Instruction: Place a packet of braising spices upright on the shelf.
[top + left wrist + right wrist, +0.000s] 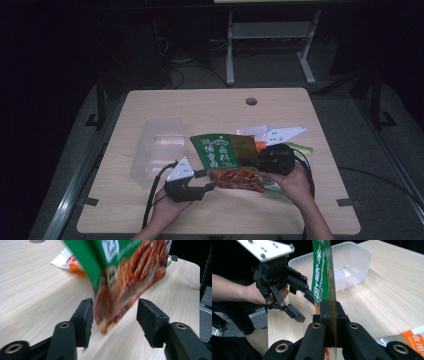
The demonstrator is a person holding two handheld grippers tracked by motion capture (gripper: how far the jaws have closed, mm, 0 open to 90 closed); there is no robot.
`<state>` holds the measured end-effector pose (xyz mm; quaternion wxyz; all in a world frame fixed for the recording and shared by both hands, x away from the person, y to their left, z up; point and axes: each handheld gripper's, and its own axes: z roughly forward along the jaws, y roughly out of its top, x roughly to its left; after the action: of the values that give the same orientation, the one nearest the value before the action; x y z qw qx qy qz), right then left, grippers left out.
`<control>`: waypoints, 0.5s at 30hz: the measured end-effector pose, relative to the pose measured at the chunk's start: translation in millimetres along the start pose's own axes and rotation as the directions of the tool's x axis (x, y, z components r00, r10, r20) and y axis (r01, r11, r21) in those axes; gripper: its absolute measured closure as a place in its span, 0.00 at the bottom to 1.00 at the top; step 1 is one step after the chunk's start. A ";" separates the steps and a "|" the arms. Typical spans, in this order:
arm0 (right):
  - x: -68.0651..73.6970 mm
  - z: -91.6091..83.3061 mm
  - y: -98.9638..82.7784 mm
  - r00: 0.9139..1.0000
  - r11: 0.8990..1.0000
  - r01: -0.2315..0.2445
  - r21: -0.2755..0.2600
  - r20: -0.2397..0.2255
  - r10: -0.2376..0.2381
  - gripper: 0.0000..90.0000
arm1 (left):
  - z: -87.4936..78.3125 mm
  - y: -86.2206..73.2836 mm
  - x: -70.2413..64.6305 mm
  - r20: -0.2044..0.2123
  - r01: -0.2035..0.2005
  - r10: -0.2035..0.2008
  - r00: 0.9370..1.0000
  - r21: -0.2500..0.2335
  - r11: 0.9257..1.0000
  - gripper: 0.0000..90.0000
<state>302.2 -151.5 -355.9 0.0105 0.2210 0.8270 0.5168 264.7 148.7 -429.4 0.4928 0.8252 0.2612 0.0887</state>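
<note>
Seasoning packet (227,160) hung edge-on above the table (150,210), pinched between the pressed-together jaws of the right gripper (329,315). Left gripper (113,315), at 9 o'clock of it, stood spread around its lower corner, pads clear. Clear plastic tub (157,145) lay at 10 o'clock beyond.

We are looking at a packet (227,160) showing green across its top with pale lettering, and turning red-orange and brown lower down, where a printed food picture is spreading. We are seeing both grippers, the left gripper (209,181) and the right gripper (261,165), wearing black jaws and pale grey plates. The table (210,107) is showing light wood grain. The tub (152,145) is looking clear and colourless. Another packet (67,261) is showing white with orange and red print.
</note>
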 end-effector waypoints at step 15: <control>-9.3 -26.6 47.3 0.996 0.998 0.000 -0.061 0.085 0.005 0.99 | -24.5 -4.8 -13.1 -0.009 -0.022 0.022 1.000 0.007 1.000 0.36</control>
<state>320.8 -160.1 -304.8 0.0518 0.2435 0.8095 0.5317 242.1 162.4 -419.9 0.4880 0.8293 0.2545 0.0969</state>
